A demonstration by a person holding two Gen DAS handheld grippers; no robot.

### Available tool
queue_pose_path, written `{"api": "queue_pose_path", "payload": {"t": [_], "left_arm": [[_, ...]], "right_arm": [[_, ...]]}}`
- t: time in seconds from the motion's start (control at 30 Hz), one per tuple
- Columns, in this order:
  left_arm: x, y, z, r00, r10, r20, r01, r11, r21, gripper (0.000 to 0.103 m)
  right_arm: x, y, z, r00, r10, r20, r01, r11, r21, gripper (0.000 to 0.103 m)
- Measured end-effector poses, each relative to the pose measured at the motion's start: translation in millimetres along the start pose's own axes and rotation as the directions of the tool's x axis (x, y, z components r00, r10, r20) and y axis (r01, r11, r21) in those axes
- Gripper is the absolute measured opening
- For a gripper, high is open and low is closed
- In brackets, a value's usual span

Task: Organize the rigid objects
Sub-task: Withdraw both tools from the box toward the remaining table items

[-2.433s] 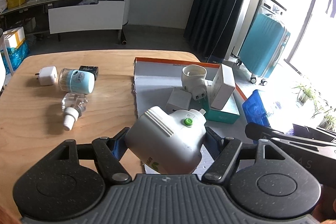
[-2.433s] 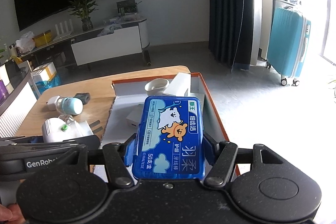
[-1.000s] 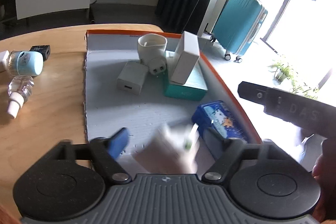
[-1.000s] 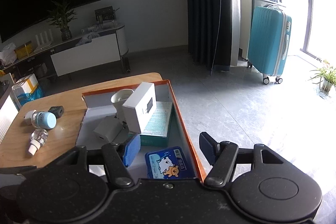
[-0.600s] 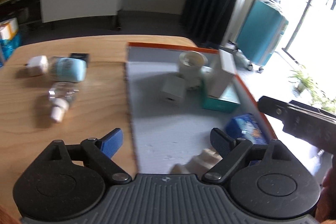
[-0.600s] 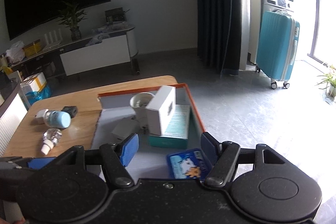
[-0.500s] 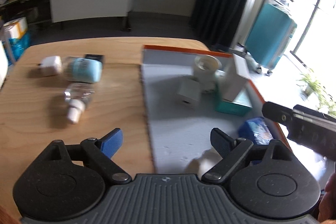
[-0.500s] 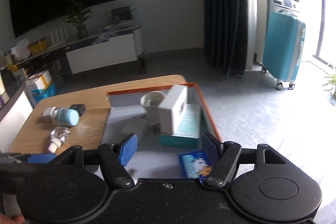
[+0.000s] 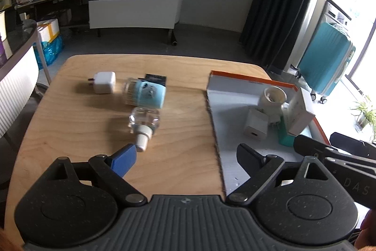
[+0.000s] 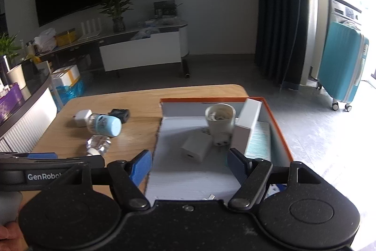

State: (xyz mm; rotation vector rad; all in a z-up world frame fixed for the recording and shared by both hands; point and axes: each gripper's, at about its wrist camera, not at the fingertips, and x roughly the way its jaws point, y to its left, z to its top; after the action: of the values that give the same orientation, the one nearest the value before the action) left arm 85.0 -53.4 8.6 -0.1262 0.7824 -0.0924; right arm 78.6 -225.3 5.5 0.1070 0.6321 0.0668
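The left hand-held gripper (image 9: 186,155) has just been opening and stands wide with nothing between its jaws, poised above the wooden bench (image 9: 70,124) near the left edge of the orange-rimmed box (image 9: 251,80). The right hand-held gripper (image 10: 189,161) has likewise just been opening; its jaws are spread and empty over the near part of that box. Inside the box, toward its far end, a white cup-shaped plug-in unit (image 10: 219,120) stands next to a white carton (image 10: 246,126) that leans on a teal flat box (image 10: 259,139), with a white charger (image 10: 196,147) lying just in front. A patch of blue at the right jaw's base may be a blue packet, though it is mostly hidden. Out on the bench, well apart from the box, lie a white adapter (image 9: 103,82), a light-blue capped bottle (image 9: 145,95) on its side, a small black item (image 9: 156,79) behind it, and a clear refill bottle (image 9: 143,125) whose white nozzle points toward the left gripper's blue pad.
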Motion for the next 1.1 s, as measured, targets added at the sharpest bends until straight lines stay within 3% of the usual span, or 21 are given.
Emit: {"api": "queue_pose_path", "payload": {"t": [1.1], "left_arm": [[1.9,100.7,4.9,0.995,0.103,0.001,-0.102,0.983,-0.151,0.095]], "right_arm": [[41.3,95.4,6.0,0.988,0.136,-0.076,-0.145,0.983,-0.115,0.086]]}}
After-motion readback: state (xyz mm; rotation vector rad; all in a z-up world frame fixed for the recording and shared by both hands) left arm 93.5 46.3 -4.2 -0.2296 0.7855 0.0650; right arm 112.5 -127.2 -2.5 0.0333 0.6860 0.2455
